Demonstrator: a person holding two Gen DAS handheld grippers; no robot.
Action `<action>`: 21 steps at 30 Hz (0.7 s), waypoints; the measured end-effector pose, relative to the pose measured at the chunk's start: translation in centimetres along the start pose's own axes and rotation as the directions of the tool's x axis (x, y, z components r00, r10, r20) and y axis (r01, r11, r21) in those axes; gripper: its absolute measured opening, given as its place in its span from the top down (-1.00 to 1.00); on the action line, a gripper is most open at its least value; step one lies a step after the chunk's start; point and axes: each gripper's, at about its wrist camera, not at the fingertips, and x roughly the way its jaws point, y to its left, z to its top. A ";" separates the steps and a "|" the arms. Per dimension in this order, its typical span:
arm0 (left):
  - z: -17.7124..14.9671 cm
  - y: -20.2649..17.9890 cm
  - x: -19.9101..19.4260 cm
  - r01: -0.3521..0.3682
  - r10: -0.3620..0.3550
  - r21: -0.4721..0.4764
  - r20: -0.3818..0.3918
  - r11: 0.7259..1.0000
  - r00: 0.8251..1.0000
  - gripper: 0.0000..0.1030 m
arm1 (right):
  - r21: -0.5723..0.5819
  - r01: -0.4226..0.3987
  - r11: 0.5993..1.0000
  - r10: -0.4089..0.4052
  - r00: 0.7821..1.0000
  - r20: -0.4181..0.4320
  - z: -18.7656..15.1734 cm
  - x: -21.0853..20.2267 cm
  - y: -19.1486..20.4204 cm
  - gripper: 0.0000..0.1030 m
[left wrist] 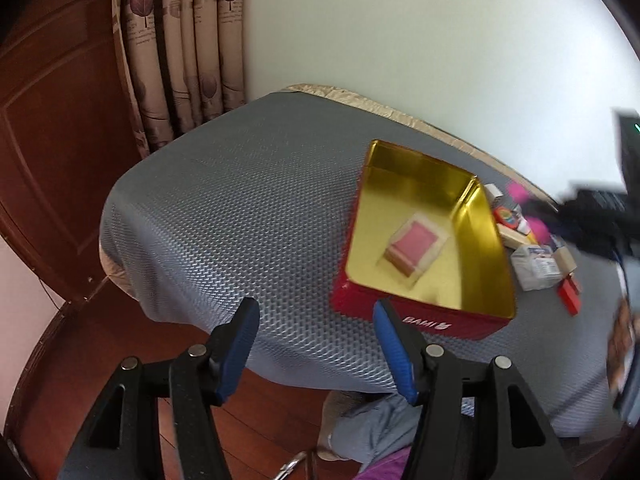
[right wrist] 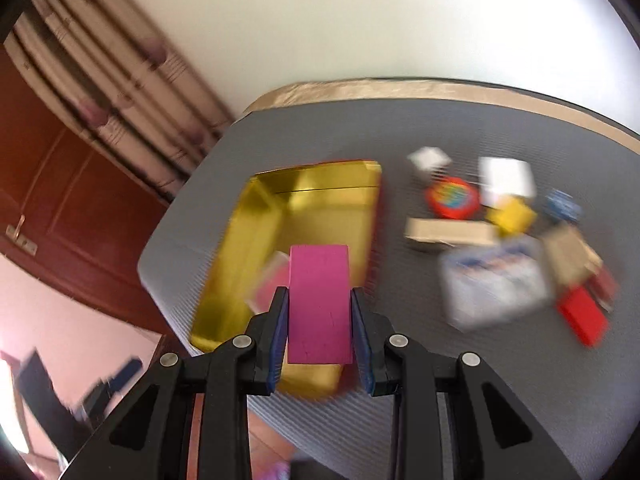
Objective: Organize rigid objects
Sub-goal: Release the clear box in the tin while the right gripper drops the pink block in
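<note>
held block: we have the pink block clamped between the fingers of the right gripper, its long axis running forward along the fingers, away from the wrist
target: the gold-lined tin sits open on the grey desk, directly beneath and ahead of the block in the right wrist view
key relation: we judge the block is already over the near end of the tin, so the coming move looks like a short lowering, not a sideways carry
already inside: one pink-topped box lies near the tin's middle, so we would aim for bare floor beside it
left gripper: fingers apart, nothing between them, hovering off the tin's near red wall
waiting pile: the loose boxes lie just right of the tin
nearer hand: the right, by our reading
</note>
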 end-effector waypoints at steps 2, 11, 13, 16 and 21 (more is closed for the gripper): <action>0.0 0.1 0.6 0.004 -0.004 0.002 -0.018 1.000 1.000 -0.20 | -0.006 0.000 1.000 0.000 0.999 -0.044 1.4 3.1 1.4 0.45; -0.3 0.4 2.2 0.049 -0.050 -0.015 -0.076 0.999 0.996 -0.27 | -0.019 0.054 0.998 -0.056 0.987 -0.149 3.9 11.7 3.7 0.45; -0.2 0.4 2.1 0.038 -0.039 -0.017 -0.068 0.999 0.997 -0.27 | -0.025 0.066 0.998 -0.069 0.986 -0.150 4.1 12.3 4.1 0.45; -0.1 0.3 2.2 0.020 -0.021 -0.025 -0.066 1.000 0.998 -0.27 | -0.052 0.097 0.994 -0.104 0.983 -0.149 4.5 13.2 4.6 0.45; -0.2 0.4 2.9 0.045 -0.049 -0.042 -0.105 0.998 0.993 -0.27 | -0.042 0.103 0.994 -0.107 0.984 -0.139 4.7 13.9 4.4 0.34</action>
